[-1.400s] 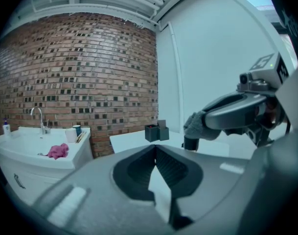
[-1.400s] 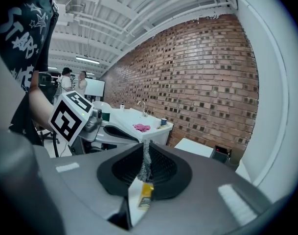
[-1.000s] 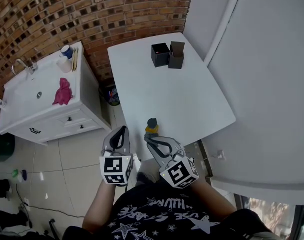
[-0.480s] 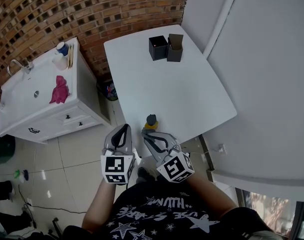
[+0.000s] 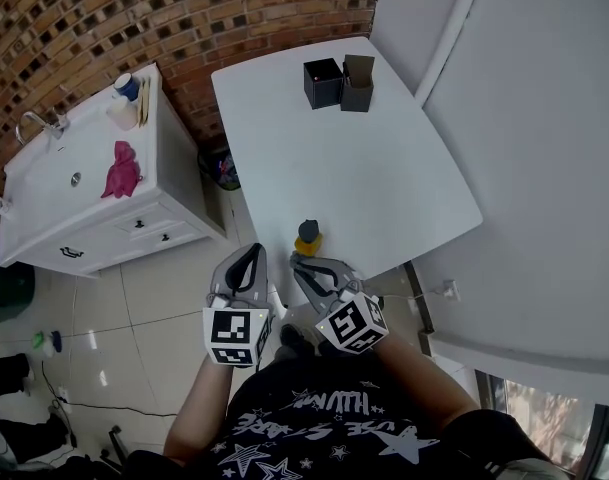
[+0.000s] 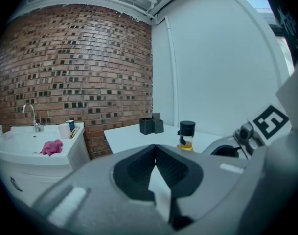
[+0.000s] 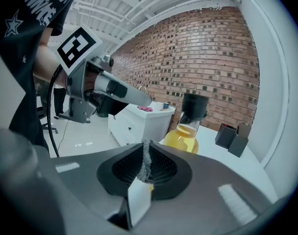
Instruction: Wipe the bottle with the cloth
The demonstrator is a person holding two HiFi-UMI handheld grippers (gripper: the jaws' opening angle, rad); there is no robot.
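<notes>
A small bottle with a black cap and yellow liquid stands upright near the front edge of the white table. It also shows as the bottle and the bottle. The pink cloth lies crumpled on the white vanity top, far left of both grippers, and appears as the cloth. My left gripper is shut and empty, over the floor left of the bottle. My right gripper is shut and empty too, just short of the bottle.
Two black boxes stand at the table's far end. The vanity has a sink, a faucet and a cup. A brick wall runs behind, a white wall at the right. A bin sits between vanity and table.
The right gripper has edged slightly towards the bottle. Both grippers stay shut and empty, and the bottle and cloth have not moved.
</notes>
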